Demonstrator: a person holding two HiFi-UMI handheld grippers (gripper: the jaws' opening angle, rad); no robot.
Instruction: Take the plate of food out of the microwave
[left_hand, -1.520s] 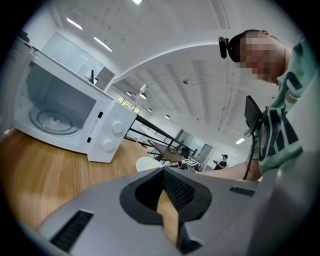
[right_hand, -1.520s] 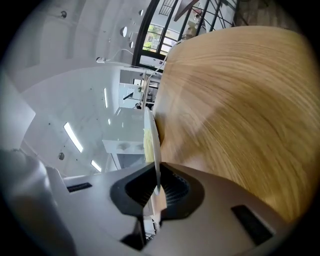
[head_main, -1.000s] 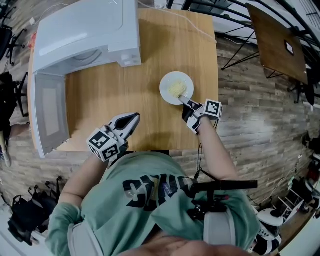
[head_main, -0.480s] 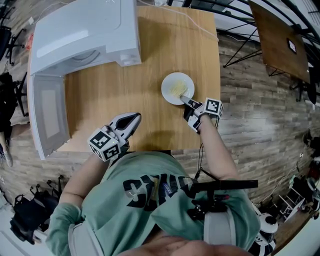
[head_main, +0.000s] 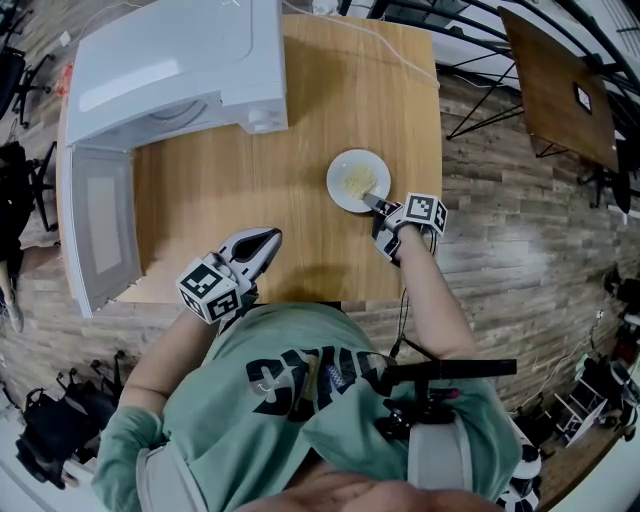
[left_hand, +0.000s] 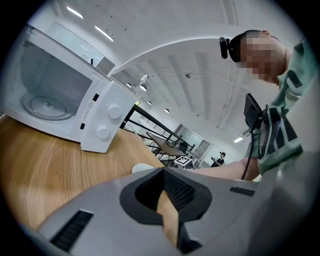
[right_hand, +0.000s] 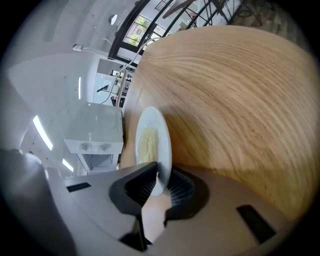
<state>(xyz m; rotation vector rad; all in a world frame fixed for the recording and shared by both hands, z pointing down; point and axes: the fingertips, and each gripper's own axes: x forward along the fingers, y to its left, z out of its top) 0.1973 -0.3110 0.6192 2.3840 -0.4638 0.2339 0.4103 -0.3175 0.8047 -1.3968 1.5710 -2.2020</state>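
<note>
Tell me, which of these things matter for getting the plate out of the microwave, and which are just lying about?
In the job: microwave, door open; plate with food, already outside it; right gripper, jaws on the plate's rim.
Not needed now: left gripper, jaws shut and empty; dark table; bags on the floor.

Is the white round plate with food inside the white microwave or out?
Out: the white plate sits on the wooden table, right of the open microwave.
</note>
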